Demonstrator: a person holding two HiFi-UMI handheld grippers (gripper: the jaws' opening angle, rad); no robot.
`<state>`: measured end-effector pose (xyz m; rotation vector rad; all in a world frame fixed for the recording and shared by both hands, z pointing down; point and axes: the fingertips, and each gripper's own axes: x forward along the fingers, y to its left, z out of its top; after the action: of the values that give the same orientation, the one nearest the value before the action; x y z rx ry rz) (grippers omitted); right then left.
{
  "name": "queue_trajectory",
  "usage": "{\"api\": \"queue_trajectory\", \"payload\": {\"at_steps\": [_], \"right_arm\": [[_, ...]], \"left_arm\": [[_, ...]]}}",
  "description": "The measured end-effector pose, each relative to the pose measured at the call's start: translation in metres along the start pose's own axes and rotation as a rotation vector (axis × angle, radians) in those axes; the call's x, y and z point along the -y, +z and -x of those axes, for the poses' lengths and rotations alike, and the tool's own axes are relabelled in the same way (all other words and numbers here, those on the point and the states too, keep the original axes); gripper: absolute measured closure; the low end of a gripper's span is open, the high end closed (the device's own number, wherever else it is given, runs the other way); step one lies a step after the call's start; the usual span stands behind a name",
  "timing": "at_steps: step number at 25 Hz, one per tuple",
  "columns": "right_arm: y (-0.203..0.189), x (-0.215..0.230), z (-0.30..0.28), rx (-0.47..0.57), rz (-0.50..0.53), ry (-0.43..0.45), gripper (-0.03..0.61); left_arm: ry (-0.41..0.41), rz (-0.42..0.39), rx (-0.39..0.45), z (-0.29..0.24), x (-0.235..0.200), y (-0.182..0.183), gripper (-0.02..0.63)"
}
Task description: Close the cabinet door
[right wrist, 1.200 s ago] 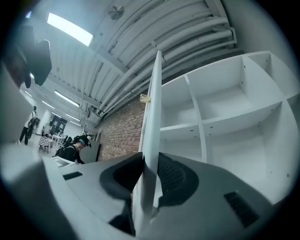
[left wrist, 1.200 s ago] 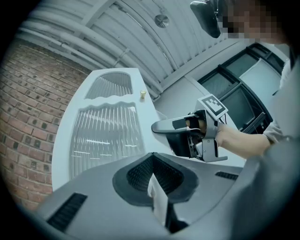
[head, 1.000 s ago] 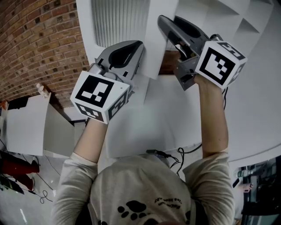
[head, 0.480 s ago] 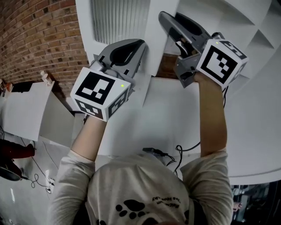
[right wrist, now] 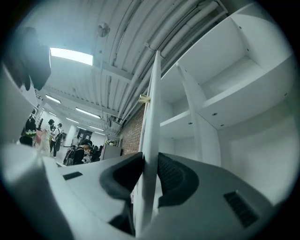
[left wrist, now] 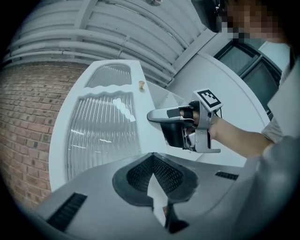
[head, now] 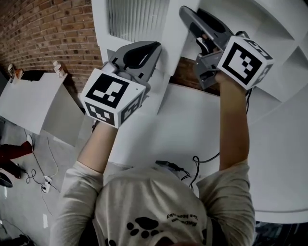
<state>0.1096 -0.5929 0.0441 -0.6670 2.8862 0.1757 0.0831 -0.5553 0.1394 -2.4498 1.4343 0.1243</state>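
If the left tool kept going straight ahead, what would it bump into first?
Probably the cabinet door, on its white frame beside the ribbed glass. It looks very close.

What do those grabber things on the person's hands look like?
Both are smooth grey shells: the left gripper and right gripper. Each carries a white cube with black square markers. Fingers have dark ribbed pads. Sleeves are pale, pushed up.
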Motion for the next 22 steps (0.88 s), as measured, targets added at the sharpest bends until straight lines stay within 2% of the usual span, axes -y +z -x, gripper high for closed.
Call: {"api": "queue_trajectory", "payload": {"at_steps": [12,22], "right_arm": [[-0.008,0.024,-0.005,0.028,-0.021,0.067,0.477],[-0.014,0.034,-0.007,0.042,-0.044,0.081,0.474]], "left_arm": [[0.107,0.005,-0.042,-0.009,0.006,-0.023,0.604],[0.1,0.024,-0.04,-0.015,0.004,-0.037,0.604]]}}
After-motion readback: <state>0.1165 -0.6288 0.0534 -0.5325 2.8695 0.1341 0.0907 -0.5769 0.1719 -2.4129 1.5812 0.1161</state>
